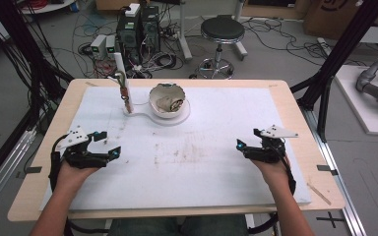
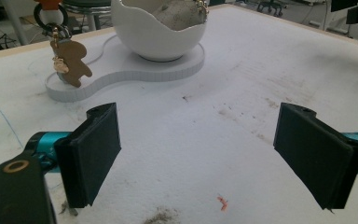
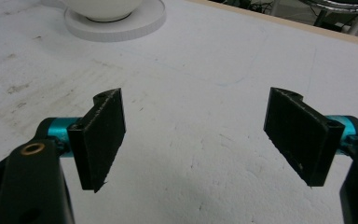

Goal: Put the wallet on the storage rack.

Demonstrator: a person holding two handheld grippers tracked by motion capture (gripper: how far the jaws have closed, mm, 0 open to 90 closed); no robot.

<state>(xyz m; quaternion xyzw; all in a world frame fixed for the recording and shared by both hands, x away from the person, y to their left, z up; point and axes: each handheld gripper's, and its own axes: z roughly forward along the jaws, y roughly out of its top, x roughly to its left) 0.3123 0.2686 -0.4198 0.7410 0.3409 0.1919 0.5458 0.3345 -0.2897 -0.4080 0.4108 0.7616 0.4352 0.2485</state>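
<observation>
**Both grippers open over the bare board**

On the surface (image 1: 295,105) lay a white foam board (image 1: 216,162), smudged with brown marks near its middle. At the far side of it sat a white stand (image 1: 142,114) with two round ends. A white bowl (image 1: 167,101) with a jagged, eggshell-like rim stood on the larger end and held a greyish-brown lump that could not be made out clearly. From a thin post (image 1: 120,73) on the smaller end hung a keyring (image 2: 51,16) carrying a brown bear-shaped charm (image 2: 72,63), which dangled just above the stand.

The left gripper (image 1: 104,144) was held low over the near left part of the board, well apart from the stand. Its fingers (image 2: 95,151) stood wide apart with nothing between them, and pointed toward the bowl and charm.

The right gripper (image 1: 248,142) was held over the near right part, level with the left one. Its fingers (image 3: 102,137) were likewise spread wide and empty, with bare board between them. A small red scrap (image 2: 222,202) lay on the board by the left gripper.
</observation>
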